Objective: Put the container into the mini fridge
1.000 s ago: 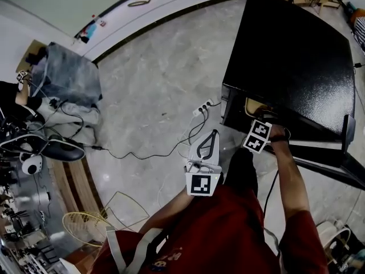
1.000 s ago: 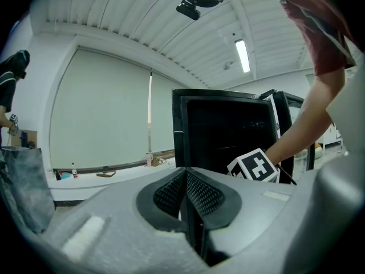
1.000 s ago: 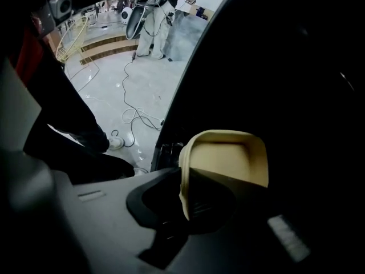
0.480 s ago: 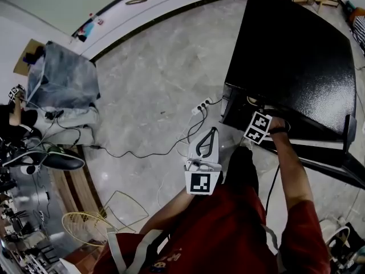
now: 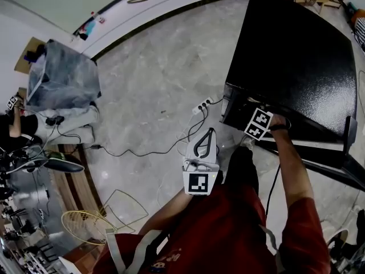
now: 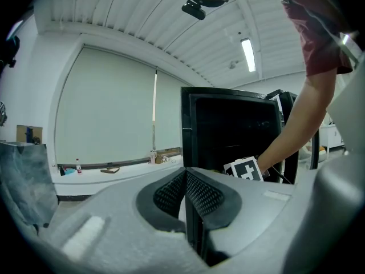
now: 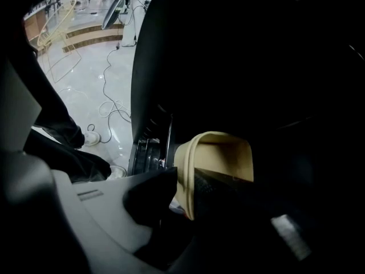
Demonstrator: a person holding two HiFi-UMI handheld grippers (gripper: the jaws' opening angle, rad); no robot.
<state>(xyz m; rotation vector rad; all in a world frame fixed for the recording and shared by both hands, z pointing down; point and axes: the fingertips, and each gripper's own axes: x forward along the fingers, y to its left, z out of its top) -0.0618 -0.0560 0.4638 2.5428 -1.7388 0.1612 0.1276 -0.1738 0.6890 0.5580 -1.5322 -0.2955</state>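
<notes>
Beige container (image 7: 219, 153) in mini fridge (image 5: 296, 56), right fingers (image 7: 145, 201) just opening round its rim, left fingers (image 6: 205, 196) closed.

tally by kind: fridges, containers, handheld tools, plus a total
mini fridge: 1
container: 1
tool: 2 (left tool; right tool, jaws have just been opening, container wall between them)
total: 4

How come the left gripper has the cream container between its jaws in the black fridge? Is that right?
Not quite: it is the right gripper that has the cream container between its jaws in the black fridge, and those jaws have just been opening. The right gripper view shows it; the left gripper is shut on nothing.
</notes>
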